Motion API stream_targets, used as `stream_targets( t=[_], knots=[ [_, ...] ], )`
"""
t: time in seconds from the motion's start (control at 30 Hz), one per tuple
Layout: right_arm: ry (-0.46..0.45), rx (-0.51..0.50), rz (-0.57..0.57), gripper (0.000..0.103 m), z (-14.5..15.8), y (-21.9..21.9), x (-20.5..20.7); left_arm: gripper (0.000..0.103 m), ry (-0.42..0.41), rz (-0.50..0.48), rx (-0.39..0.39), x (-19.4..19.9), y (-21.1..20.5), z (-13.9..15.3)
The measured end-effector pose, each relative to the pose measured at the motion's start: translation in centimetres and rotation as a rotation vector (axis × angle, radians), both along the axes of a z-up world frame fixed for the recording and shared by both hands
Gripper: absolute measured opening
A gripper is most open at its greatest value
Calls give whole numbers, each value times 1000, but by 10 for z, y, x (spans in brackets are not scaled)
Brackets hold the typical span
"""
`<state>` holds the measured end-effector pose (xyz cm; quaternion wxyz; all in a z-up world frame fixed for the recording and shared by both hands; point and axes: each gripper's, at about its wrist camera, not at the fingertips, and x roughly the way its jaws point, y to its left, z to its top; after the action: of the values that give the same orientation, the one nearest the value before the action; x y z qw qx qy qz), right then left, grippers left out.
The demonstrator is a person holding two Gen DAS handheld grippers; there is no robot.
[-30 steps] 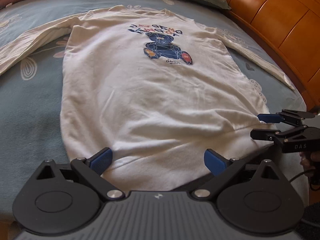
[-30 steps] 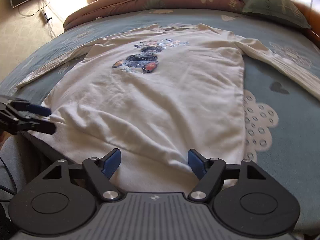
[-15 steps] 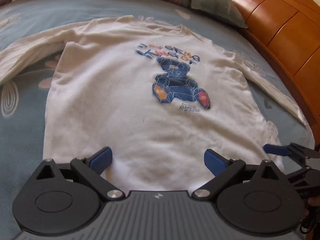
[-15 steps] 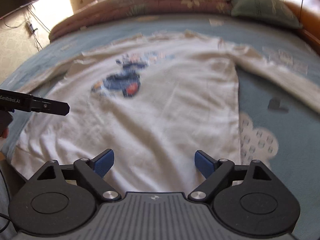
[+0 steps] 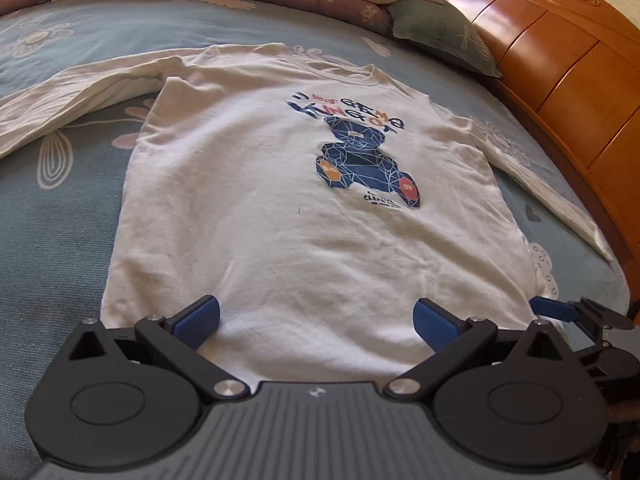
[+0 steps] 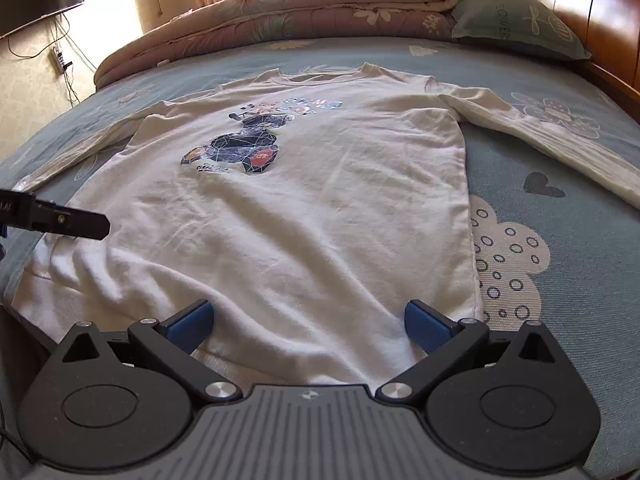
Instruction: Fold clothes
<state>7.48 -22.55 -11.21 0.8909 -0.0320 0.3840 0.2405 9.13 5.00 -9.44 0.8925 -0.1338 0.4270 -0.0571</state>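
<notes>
Two hand-held grippers are poised over the near hem of the shirt [image 5: 288, 216]: the left hand-held gripper [image 5: 316, 320] and the right hand-held gripper [image 6: 306, 320], both spread wide with nothing clamped. The shirt is laid flat, print up, on the bed [image 6: 560, 264], its sleeves stretched out to either side and its collar toward the quilt [image 6: 320, 12]. No fold is seen yet; the hem grasp is judged to be in hand. Next, both jaws would need lowering and closing on the hem corners. No containers are seen.
</notes>
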Motion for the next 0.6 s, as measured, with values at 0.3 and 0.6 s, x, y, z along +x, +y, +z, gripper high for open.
stream_targets(
  t=[0.3, 0.6],
  knots=[
    [-18, 13, 7, 103, -2, -4, -5, 102, 43, 0, 107, -12, -21, 0],
    [-42, -22, 9, 103, -4, 0, -8, 102, 16, -11, 57, -3, -19, 16]
  ],
)
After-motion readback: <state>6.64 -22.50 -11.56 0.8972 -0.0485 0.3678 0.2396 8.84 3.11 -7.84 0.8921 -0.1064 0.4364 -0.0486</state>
